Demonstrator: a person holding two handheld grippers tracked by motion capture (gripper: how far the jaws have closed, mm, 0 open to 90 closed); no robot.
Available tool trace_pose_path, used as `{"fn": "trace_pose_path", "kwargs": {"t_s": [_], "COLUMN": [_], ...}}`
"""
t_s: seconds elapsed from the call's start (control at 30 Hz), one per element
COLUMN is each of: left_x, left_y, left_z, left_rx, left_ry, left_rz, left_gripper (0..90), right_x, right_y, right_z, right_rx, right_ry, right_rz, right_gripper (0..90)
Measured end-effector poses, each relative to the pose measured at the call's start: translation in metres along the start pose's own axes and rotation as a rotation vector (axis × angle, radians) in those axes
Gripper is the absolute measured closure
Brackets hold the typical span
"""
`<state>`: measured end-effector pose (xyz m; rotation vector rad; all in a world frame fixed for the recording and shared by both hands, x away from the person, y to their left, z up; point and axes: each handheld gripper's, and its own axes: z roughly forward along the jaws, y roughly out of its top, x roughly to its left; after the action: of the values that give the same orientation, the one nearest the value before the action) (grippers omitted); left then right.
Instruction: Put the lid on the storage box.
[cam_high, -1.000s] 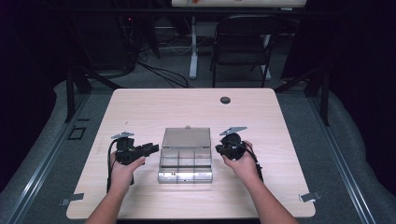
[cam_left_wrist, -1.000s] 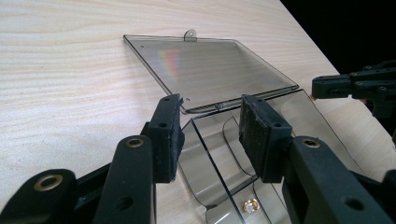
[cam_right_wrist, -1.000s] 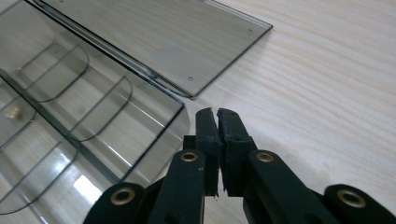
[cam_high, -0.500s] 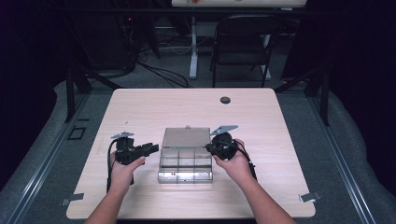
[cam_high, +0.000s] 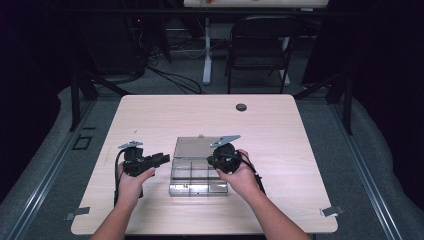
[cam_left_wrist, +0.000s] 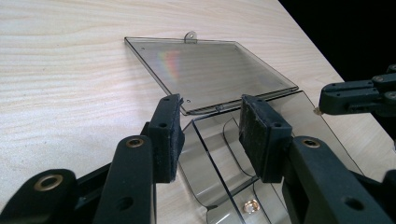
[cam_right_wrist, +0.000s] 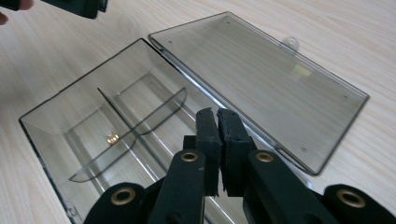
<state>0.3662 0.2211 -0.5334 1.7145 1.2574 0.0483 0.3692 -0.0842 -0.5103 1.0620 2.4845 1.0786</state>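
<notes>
A clear plastic box (cam_high: 197, 179) with several compartments sits mid-table, its lid (cam_high: 196, 147) folded flat behind it. My left gripper (cam_high: 165, 159) rests at the box's left side. In the left gripper view its jaws (cam_left_wrist: 210, 112) stand open, straddling the box's (cam_left_wrist: 219, 158) near corner by the hinge, pads (cam_left_wrist: 261, 135) touching nothing. My right gripper (cam_high: 210, 161) hovers over the box's right part. In the right gripper view its jaws (cam_right_wrist: 217, 112) are shut with nothing between them, above the box (cam_right_wrist: 93, 116). One small brass piece (cam_right_wrist: 112, 137) lies in a compartment, the same brass piece (cam_left_wrist: 251, 205) showing below my left jaws.
The pale wooden table (cam_high: 280, 130) has a small black round disc (cam_high: 241, 107) near its far edge. A dark chair (cam_high: 260, 45) stands beyond the table. Bits of tape (cam_high: 330, 211) mark the near corners.
My right gripper has moved left from the box's right edge to above the box, rising slightly. The left gripper and the box have stayed put.
</notes>
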Motion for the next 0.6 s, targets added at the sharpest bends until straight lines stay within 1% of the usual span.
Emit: {"fn": "trace_pose_path", "kwargs": {"t_s": [0.03,0.07,0.1,0.17,0.3,0.4,0.5,0.53,0.57,0.6], "left_x": [0.000,0.000,0.000,0.000,0.000,0.000,0.000,0.000,0.001,0.001], "left_y": [0.000,0.000,0.000,0.000,0.000,0.000,0.001,0.001,0.001,0.001], "left_z": [0.000,0.000,0.000,0.000,-0.001,-0.001,-0.001,-0.001,-0.001,-0.001], "left_rx": [0.000,0.001,0.001,-0.001,-0.004,-0.004,-0.004,-0.005,-0.004,-0.003], "left_ry": [0.000,0.000,0.000,0.000,0.001,0.001,0.001,0.002,0.003,0.004], "left_rz": [0.000,0.002,0.002,0.001,-0.003,-0.003,-0.004,-0.003,-0.005,-0.001], "left_gripper": [58.9,58.9,58.8,58.9,58.8,58.8,58.9,58.9,58.9,58.9], "right_x": [0.000,0.004,0.004,0.008,0.016,0.021,0.024,0.026,0.028,0.029], "right_y": [0.000,0.002,0.002,0.004,0.006,0.007,0.007,0.007,0.008,0.008], "right_z": [0.000,0.002,0.002,0.005,0.010,0.014,0.016,0.017,0.019,0.020], "right_rx": [0.000,0.008,0.008,0.006,0.009,0.013,0.018,0.013,0.023,0.022], "right_ry": [0.000,0.011,0.011,0.018,0.041,0.051,0.060,0.061,0.066,0.073], "right_rz": [0.000,-0.007,-0.007,-0.017,-0.021,-0.034,-0.041,-0.035,-0.047,-0.046], "right_gripper": [88.1,88.1,88.1,88.1,88.1,88.2,88.2,88.2,88.2,88.2]}}
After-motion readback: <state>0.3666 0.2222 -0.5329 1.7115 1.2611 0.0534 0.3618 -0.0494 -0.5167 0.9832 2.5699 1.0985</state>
